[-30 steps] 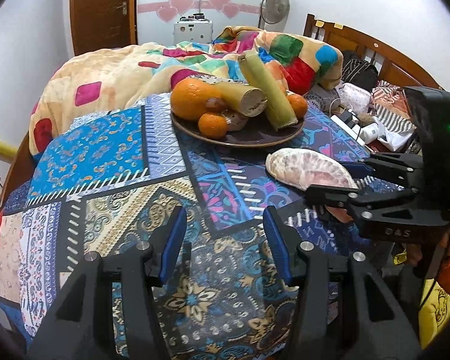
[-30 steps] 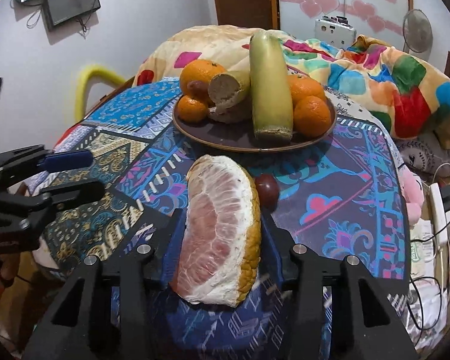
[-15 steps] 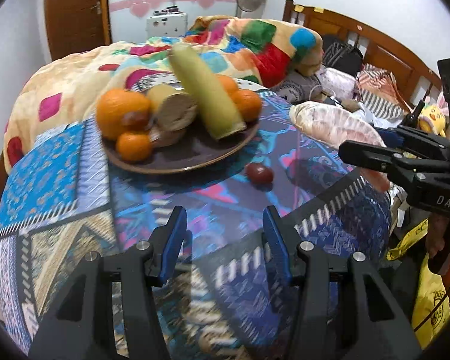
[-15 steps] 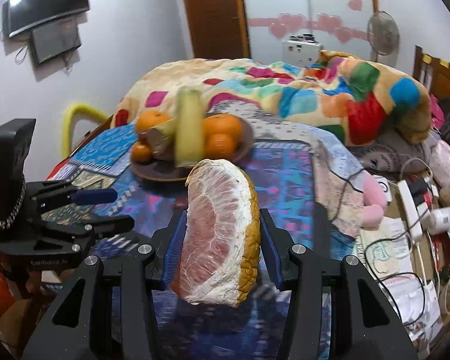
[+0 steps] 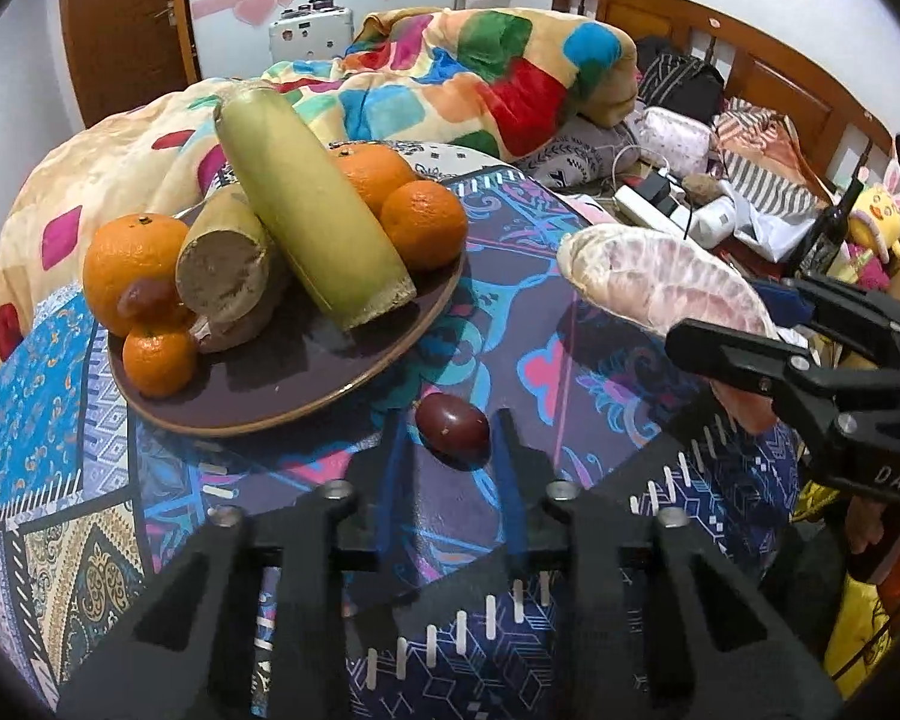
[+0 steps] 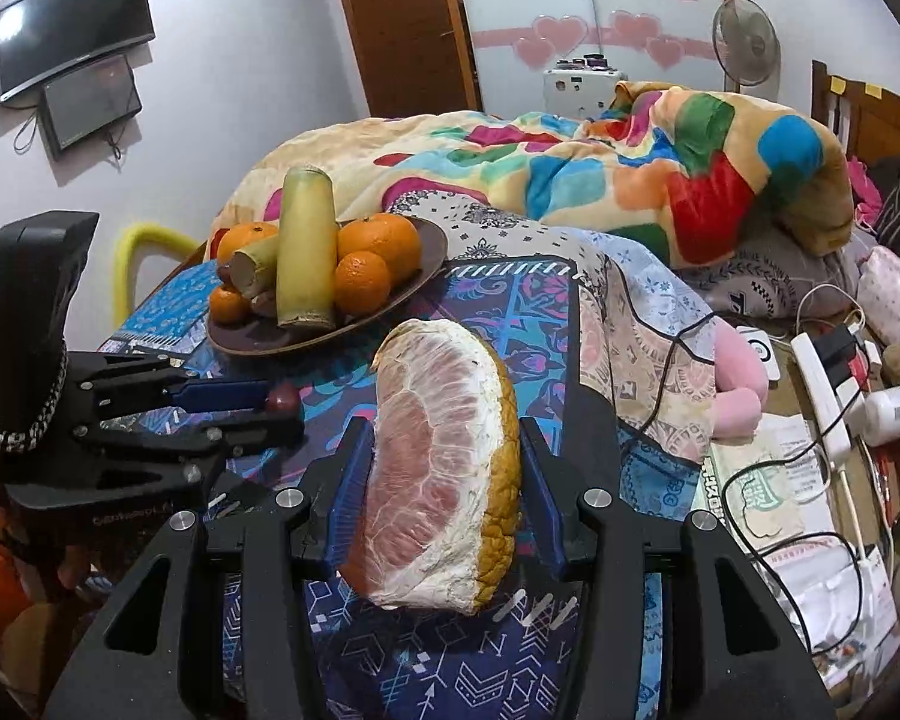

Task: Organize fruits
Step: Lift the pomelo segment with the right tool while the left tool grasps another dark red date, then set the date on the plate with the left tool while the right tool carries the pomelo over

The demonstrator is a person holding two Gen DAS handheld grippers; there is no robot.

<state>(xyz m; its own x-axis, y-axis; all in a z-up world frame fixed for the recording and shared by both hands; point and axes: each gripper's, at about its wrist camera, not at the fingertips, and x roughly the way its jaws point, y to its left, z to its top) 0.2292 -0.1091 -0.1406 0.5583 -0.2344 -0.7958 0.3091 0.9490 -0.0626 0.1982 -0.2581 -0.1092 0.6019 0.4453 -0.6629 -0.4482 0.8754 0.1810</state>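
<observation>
On plate [image 5: 258, 396]: four oranges [image 5: 423, 225], two stalks [image 5: 312, 204]

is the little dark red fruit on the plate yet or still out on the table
Out. The dark red fruit lies on the patterned cloth beside the brown plate, between the closing fingers of the left claw.

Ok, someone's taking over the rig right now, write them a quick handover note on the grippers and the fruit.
Left gripper: jaws closing around the small dark red fruit on the patterned cloth, just in front of the plate; pads do not look pressed on it yet.
Right gripper: shut on the peeled pomelo wedge, held off the cloth.
Brown plate: oranges and two cut yellow-green stalks on it.
Left to do: finish the red fruit grasp, then presumably both pieces go to the plate.
</observation>
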